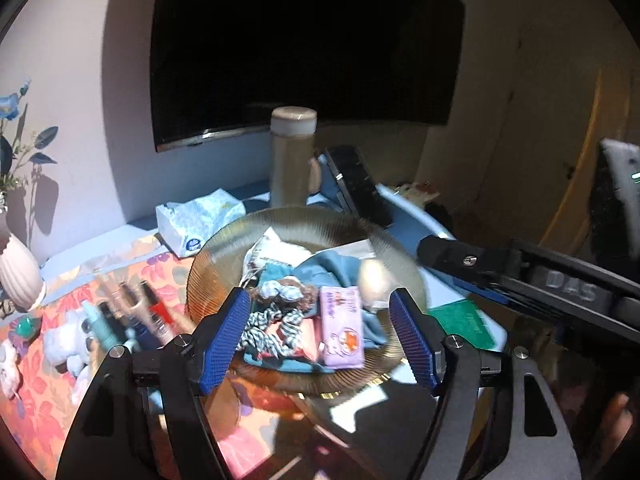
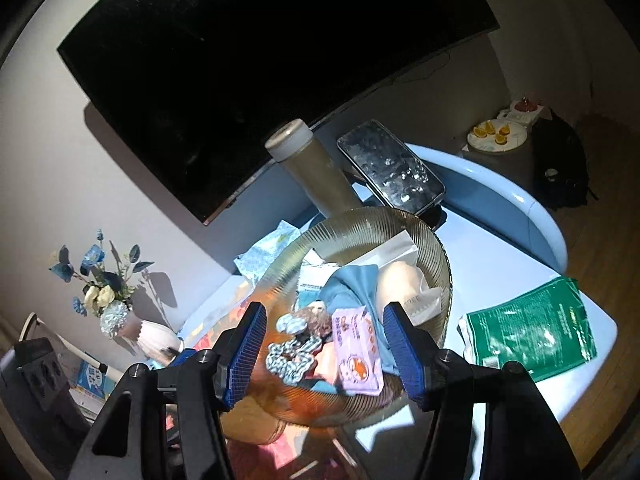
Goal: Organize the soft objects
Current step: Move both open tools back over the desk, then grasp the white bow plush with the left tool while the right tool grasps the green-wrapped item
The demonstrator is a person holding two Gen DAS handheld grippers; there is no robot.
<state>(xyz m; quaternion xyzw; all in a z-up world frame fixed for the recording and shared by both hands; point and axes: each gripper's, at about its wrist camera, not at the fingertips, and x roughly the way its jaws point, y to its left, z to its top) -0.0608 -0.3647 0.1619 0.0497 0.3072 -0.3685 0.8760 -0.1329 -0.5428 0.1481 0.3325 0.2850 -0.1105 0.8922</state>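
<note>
A ribbed amber glass bowl holds soft things: a blue cloth, a striped scrunchie, a brown fuzzy piece, a purple tissue packet and a beige puff. My left gripper hovers over the bowl's near rim, open, with nothing pressed between its blue pads. My right gripper is open over the same rim, also holding nothing. Its black body reaches in from the right in the left wrist view.
A tall beige tumbler and a phone stand behind the bowl, below a dark TV. A tissue pack, cosmetics, white plush toys and a vase lie left. A green pouch lies right.
</note>
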